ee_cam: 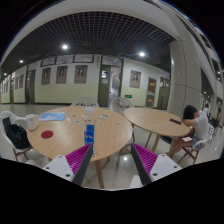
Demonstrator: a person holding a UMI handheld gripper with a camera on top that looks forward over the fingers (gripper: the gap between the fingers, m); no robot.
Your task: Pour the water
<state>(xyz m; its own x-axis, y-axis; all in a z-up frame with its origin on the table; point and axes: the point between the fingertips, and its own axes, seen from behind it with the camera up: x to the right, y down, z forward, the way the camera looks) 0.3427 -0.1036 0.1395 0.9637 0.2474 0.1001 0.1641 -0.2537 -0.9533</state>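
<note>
Gripper [111,163] is spread wide open with nothing between the pink pads [76,156], hanging over bare floor near the edge of a round table [75,128]. A bottle [88,133] stands on that table, just beyond the left finger. Second table [158,120] sits far right with a person [194,128] seated at it. Open floor between the two tables.

Just one view here, riding on the gripper [110,160] and looking forward along its two fingers [78,158], which poke up at the bottom. It sits a bit above worktop [70,128] height, still well back from it, facing across the hall toward the far wall [85,78] and ceiling [100,30].
</note>
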